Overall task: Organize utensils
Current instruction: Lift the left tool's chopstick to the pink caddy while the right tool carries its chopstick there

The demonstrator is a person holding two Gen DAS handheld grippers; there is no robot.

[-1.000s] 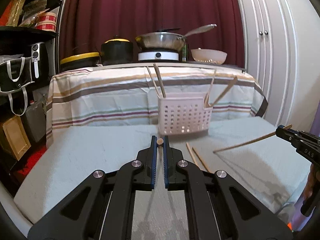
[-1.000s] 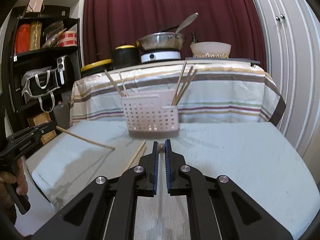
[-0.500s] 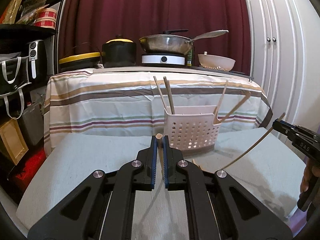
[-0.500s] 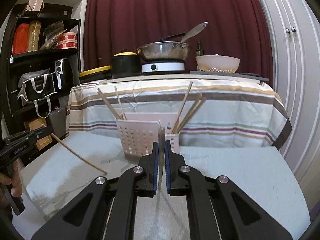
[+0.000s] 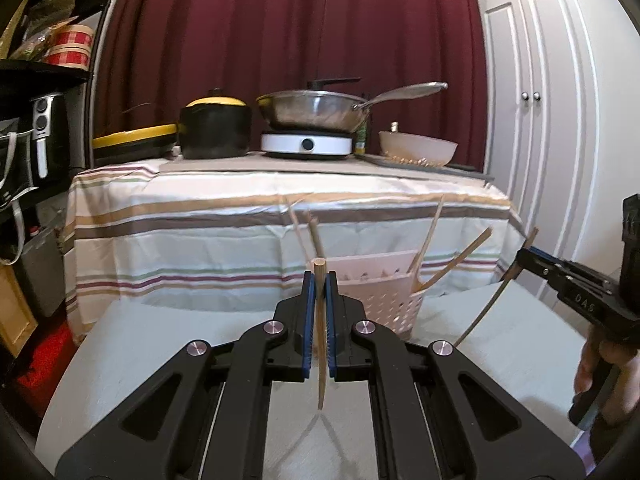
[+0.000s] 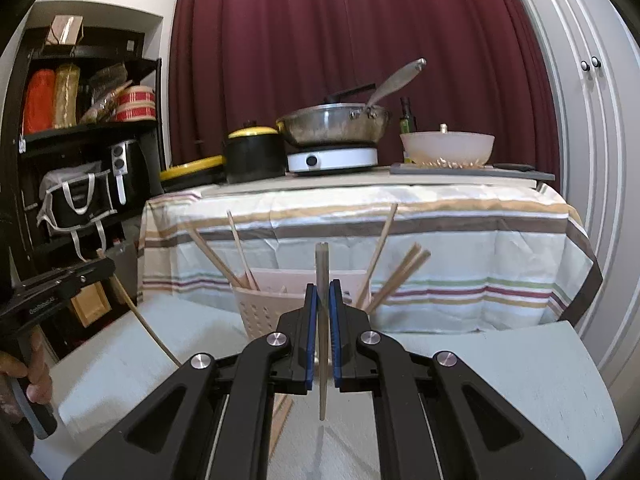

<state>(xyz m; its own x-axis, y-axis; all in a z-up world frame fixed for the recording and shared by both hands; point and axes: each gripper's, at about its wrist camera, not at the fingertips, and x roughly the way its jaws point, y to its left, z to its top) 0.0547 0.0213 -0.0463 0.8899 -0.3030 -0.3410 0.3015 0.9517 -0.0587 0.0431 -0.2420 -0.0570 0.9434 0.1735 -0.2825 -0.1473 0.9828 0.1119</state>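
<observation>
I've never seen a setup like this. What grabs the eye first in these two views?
Each black gripper, the left gripper and the right gripper, pinches one wooden chopstick upright. Just beyond them stands a white perforated basket with more chopsticks leaning out. Behind, a steel pan sits on the striped-cloth table.

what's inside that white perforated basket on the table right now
The basket holds wooden chopsticks: two leaning left, and about three leaning right. Their lower ends are hidden by its wall, and the right gripper covers the middle.

Wooden chopsticks (image 6: 322, 312), perforated matt plastic basket (image 6: 264, 312)
</observation>
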